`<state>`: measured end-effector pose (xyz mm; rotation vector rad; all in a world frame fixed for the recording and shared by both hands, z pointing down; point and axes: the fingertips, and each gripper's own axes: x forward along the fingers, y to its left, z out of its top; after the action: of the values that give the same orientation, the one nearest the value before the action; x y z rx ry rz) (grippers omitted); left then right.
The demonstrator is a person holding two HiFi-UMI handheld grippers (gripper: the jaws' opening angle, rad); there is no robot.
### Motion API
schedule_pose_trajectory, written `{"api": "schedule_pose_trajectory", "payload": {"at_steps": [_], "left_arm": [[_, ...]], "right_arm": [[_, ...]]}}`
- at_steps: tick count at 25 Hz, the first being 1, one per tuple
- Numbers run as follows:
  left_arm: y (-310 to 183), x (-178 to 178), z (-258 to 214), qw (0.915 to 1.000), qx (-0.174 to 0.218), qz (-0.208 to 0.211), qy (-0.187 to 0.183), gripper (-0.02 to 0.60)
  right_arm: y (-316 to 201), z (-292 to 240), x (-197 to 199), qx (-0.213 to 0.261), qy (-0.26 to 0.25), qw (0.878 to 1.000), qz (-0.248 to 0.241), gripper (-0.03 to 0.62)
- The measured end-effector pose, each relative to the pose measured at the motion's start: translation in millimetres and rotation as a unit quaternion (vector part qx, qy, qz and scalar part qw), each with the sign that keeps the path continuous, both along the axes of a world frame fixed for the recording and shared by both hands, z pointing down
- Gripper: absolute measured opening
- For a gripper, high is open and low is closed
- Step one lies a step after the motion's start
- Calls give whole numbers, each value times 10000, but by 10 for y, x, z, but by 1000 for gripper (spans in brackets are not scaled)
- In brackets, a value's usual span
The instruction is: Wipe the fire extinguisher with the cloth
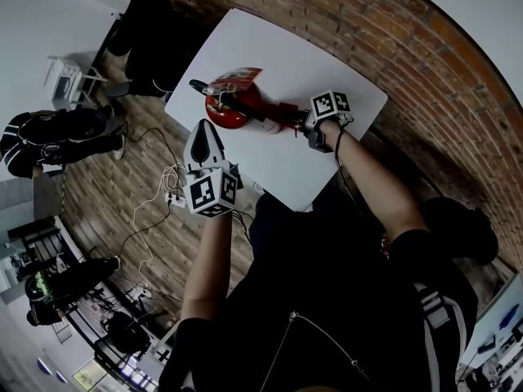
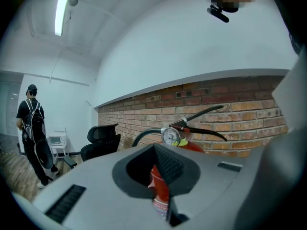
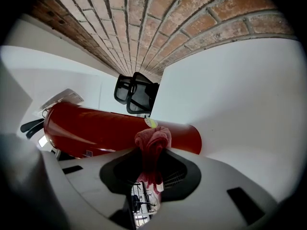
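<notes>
– Right claw (image 3: 152,157) is clamped on the bunched red cloth (image 3: 152,140), and the wad touches the side of the fire extinguisher (image 3: 105,128). How would you wipe from here?
– Press the wad flatter against the red cylinder and draw it along the length in overlapping passes. Only a small bunch sticks out past the jaws, so I'd watch that bare claw doesn't scrape the paint.
– And the left claw (image 2: 158,169)?
– Closed to a narrow slit on nothing, near the cylinder on its other side. I'd judge it best used as a brace. The extinguisher stands upright on the white table (image 1: 327,64), close to the near edge and toward the left corner, so a sideways push could rock it.
– The top?
– Lighter dabs round the pressure gauge (image 2: 171,136), hose (image 2: 144,134) and lever (image 2: 204,113).
</notes>
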<state>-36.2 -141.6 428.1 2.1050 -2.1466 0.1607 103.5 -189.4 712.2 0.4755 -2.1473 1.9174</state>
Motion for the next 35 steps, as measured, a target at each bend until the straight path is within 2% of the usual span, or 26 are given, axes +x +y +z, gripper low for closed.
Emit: {"api": "schedule_pose_trajectory", "payload": {"at_steps": [35], "left_arm": [[91, 138, -170, 9997, 226, 20, -5, 10]], "right_arm": [[18, -1260, 24, 433, -780, 9959, 150, 104]]}}
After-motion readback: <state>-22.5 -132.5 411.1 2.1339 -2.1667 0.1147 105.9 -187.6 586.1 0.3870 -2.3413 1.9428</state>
